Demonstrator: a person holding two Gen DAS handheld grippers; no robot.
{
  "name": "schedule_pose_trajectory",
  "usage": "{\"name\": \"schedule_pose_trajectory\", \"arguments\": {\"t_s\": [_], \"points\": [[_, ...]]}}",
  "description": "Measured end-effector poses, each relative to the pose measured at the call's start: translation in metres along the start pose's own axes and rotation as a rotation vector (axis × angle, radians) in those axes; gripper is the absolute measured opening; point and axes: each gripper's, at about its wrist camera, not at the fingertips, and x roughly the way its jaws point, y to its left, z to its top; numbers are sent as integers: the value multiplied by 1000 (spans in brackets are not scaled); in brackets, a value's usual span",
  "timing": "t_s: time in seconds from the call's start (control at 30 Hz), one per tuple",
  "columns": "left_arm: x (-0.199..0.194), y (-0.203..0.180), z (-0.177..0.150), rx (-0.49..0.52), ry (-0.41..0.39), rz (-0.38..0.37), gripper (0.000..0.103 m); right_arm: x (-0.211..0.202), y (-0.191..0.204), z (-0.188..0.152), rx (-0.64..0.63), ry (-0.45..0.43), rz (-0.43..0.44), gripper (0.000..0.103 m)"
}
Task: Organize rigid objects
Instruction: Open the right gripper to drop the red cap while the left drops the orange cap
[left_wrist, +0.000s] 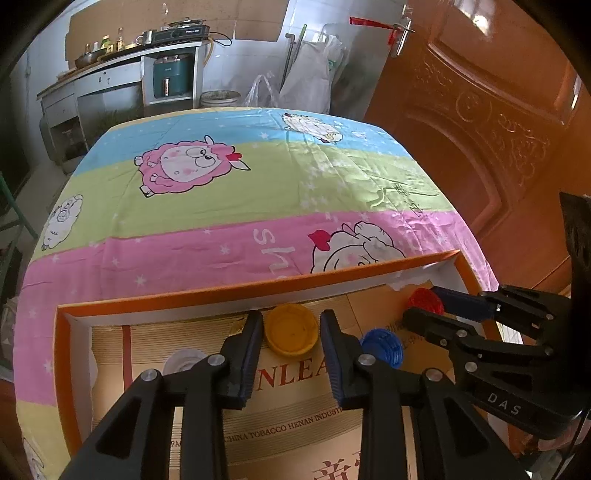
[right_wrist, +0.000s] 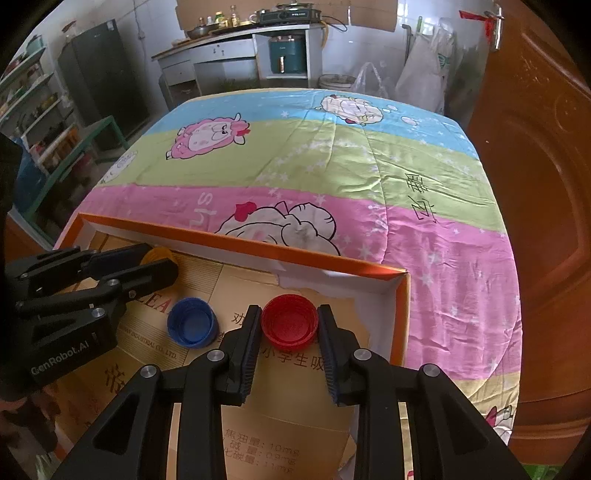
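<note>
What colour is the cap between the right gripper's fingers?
Red cap, open side up, in the right gripper; clearest in the right wrist view.

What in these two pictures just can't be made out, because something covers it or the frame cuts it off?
- White cap: left wrist view, mostly behind the left gripper finger.
- Yellow cap: right wrist view, largely behind the left gripper.
- Orange box: near side cut off by both frames' lower edge.
- Print on the cardboard lining: partly covered by the right gripper.

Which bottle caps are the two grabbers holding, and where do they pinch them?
The right gripper pinches the red cap by its ribbed sides. The left gripper straddles the yellow cap with gaps, holding nothing.
</note>
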Motion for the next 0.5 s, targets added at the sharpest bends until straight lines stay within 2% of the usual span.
{"name": "schedule_pose_trajectory", "arguments": {"t_s": [0.07,0.2,0.5], "points": [[-1,-1,0,0,1,-7,39,0,0,0,5,-3,1,32],[-5,-3,1,16,-10,-5,43,-3,-1,-1,17,-19,13,40],[-28,-6,2,2,-57,-14,43,-25,-1,-6,37,-57,7,41]]}}
